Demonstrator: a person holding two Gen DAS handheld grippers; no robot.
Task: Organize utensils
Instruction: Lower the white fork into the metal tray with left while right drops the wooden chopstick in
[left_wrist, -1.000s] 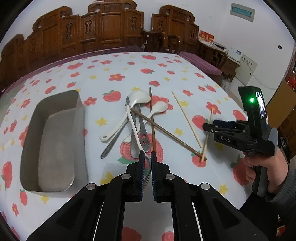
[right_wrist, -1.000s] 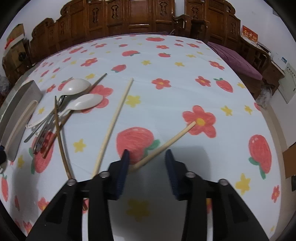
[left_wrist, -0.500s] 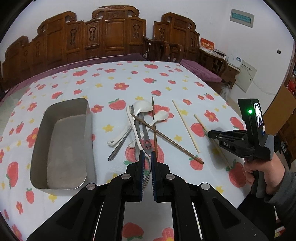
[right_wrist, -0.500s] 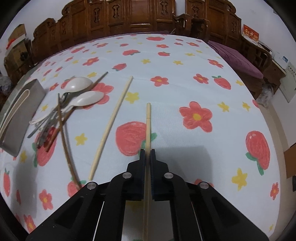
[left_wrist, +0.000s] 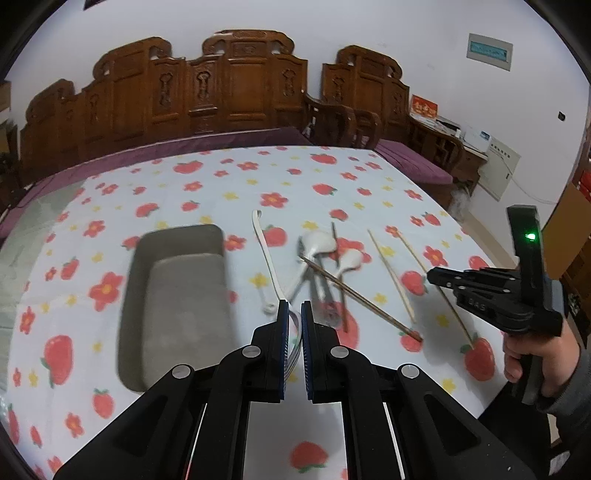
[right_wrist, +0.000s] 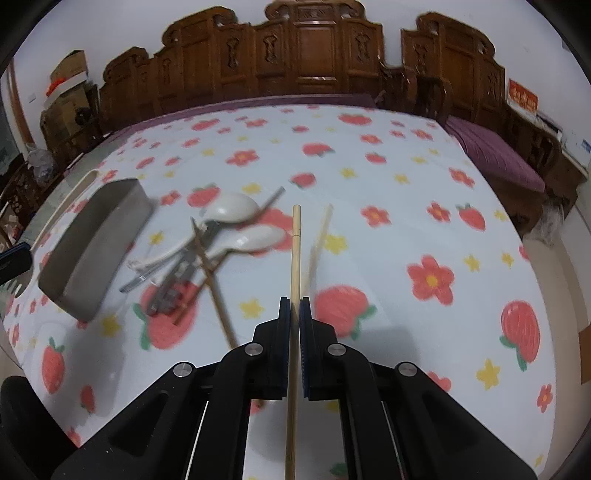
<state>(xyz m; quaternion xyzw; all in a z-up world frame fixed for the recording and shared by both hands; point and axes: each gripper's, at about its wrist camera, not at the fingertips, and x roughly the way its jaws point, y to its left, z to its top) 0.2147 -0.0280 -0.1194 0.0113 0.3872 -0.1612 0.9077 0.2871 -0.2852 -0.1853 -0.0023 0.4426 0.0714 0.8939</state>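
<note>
Metal tray (left_wrist: 177, 295), one, empty, stood at the left of the bench (left_wrist: 110, 206), long side toward the onlooker. Left gripper (left_wrist: 293, 321), just right of the tray, was closed on the bowl of a white spoon (left_wrist: 264, 243), its long handle slanting up and away, lifted off the cloth. By judgement the spoon was light, stiff, smooth and likely to slip or swing in a bowl-end hold; a grip nearer mid-handle would steady it. Heap of utensils next, in the middle of the bench: white spoons (left_wrist: 319, 243), two, bowls side by side; metal pieces (left_wrist: 325, 295) beneath them, apparently two, blurred and not surely countable; dark chopsticks (left_wrist: 362, 295), two, crossed over the heap. Pale chopstick (left_wrist: 391, 273), one, lay flat right of the heap. Right gripper (right_wrist: 294, 314), rightmost, was closed on a second pale chopstick (right_wrist: 295, 251), taken about mid-length, tip pointing forward above the cloth. Judged light, rigid, round and prone to pivot between the pads; the middle hold looked sound. White spoons in all, three; pale chopsticks, two; nothing yet in the tray.
</note>
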